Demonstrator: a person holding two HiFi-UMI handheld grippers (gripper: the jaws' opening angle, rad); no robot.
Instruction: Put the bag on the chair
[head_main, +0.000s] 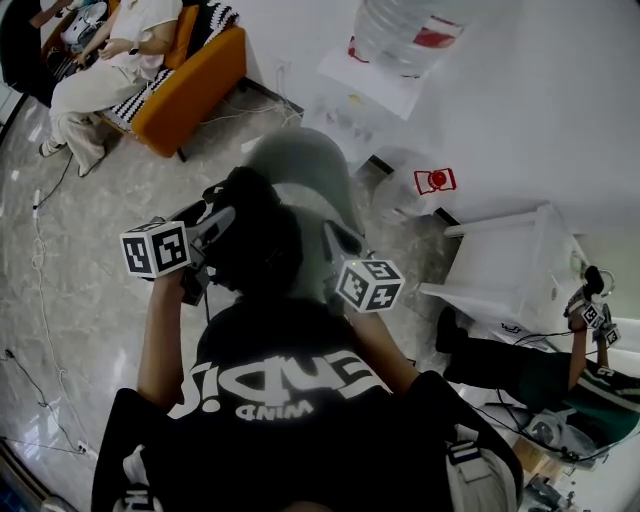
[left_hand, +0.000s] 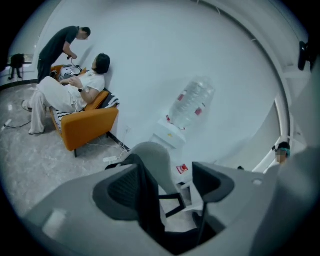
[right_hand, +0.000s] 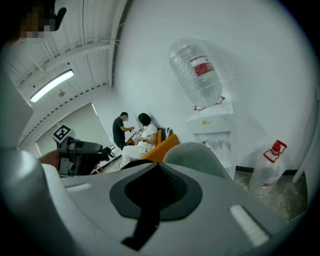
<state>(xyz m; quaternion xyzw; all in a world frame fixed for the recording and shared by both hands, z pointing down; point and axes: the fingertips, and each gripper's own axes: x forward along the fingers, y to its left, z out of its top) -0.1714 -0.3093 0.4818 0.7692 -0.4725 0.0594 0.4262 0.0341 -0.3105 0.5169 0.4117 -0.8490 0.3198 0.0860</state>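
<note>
I hold a black bag (head_main: 255, 245) up between both grippers, just above a grey chair (head_main: 312, 175) whose rounded back shows beyond it. At the bag's left side is my left gripper (head_main: 205, 245). In the left gripper view, that gripper (left_hand: 167, 182) has its jaws apart, and a black strap (left_hand: 147, 205) runs between them against the left pad, with the chair (left_hand: 155, 155) behind. My right gripper (head_main: 335, 248) is at the bag's right side. The right gripper view shows this gripper (right_hand: 156, 192) shut on a black strap (right_hand: 145, 222) in front of the chair (right_hand: 195, 155).
A water dispenser (head_main: 385, 70) stands against the wall behind the chair, with an empty water jug (head_main: 415, 190) beside it. At the back left a person sits on an orange sofa (head_main: 195, 85). A white table (head_main: 510, 270) and another person (head_main: 560, 380) are at the right. Cables cross the floor at the left.
</note>
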